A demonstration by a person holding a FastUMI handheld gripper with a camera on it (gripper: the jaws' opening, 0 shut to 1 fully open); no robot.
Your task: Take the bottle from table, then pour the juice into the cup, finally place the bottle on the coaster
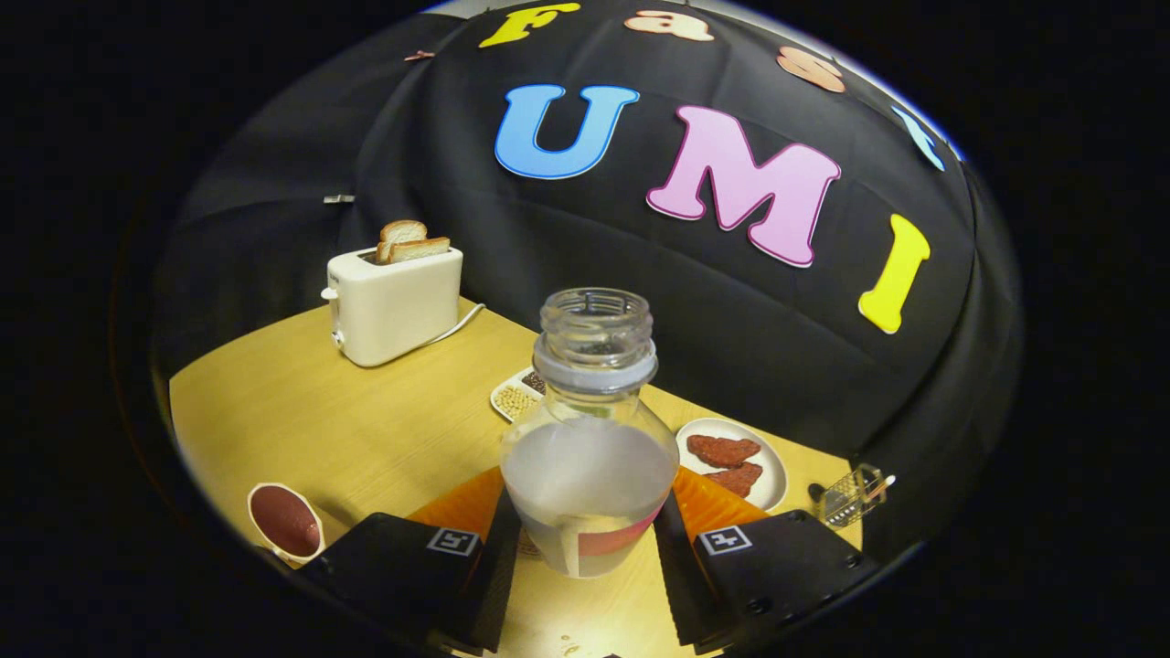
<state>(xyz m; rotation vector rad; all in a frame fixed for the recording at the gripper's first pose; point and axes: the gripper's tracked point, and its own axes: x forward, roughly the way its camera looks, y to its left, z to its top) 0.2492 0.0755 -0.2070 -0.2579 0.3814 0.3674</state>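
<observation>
Gripper (587, 548): jaws clenched on the clear plastic bottle (590, 448), one finger pressing each flank of its lower body. Bottle upright, uncapped, open threaded mouth at top; pale cloudy juice fills the lower body, a label band with a red patch wraps the base. Bottle appears lifted off the bench; its base is seen against bare wood.

Bench (366, 429): light wooden top. Open wood lies at 10 to 11 o'clock from the jaws, between bottle, cup and toaster. Its far edge meets the black cloth wall (512, 238) behind the toaster and the dishes.

Orange ribbed coaster (708, 507): directly behind the bottle's base, showing on both sides of it, partly hidden by bottle and fingers.

White paper cup (285, 523): at 9 o'clock from the jaws, just beside the left finger, near the bench's near edge; dark reddish-brown inside, whether liquid or lining I cannot tell.

White oval plate (772, 466): at 2 o'clock, just beyond the coaster, carrying two reddish-brown patties (724, 450).

Small white divided dish (516, 397): at 12 o'clock beyond the bottle, holding pale beans and dark seeds; part hidden by the bottle.

Cream two-slot toaster (395, 306): at 11 o'clock, far back, well apart from the bottle, two bread slices (409, 241) standing in its slots, cord trailing right.

Small wire basket (850, 498): at 3 o'clock, at the bench's right edge; contents unclear.
</observation>
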